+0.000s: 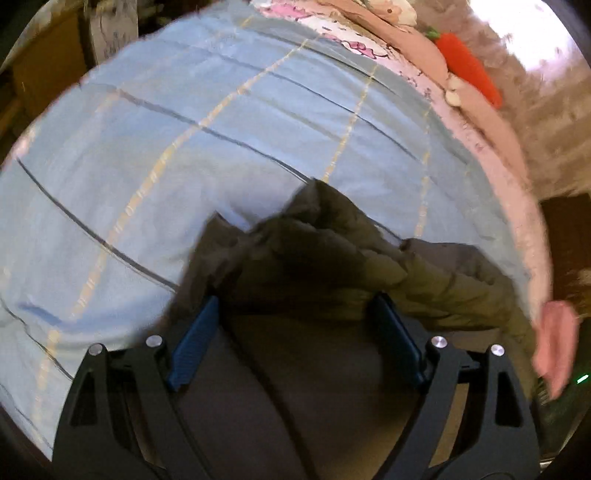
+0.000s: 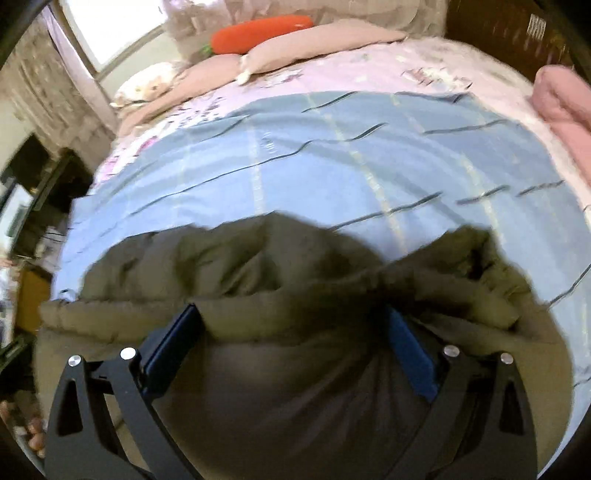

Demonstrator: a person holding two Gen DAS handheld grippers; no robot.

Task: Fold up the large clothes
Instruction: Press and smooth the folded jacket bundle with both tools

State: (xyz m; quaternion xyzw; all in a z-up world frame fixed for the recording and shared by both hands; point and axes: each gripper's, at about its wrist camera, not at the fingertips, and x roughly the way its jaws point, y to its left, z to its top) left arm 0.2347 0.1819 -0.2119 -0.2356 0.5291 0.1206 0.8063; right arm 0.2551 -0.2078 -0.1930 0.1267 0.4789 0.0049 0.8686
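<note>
Here the olive padded jacket point(image 1: 332, 258) lies bunched at the near edge of the bed, on the blue checked sheet point(image 1: 184, 147). Seen from the left wrist, the left gripper point(image 1: 293, 306) points steeply down with its jaws spread wide; jacket cloth fills the space between the blue pads point(image 1: 192, 343), and no pinch on it shows. The right gripper point(image 2: 295, 317) also stands with jaws wide, a thick roll of the jacket point(image 2: 258, 266) bulging between its pads point(image 2: 410, 354); blur hides whether they press the cloth.

Beyond the jacket's ragged far edge the blue sheet runs open and flat toward the far side of the bed. Along that far edge lie tan pillows point(image 2: 295, 55) and an orange carrot-shaped cushion point(image 2: 258, 31). A folded pink blanket point(image 2: 565, 110) sits at the far right corner in the right wrist view. A person's hand point(image 1: 556, 339) shows at the right edge of the left wrist view, just beside the jacket.
</note>
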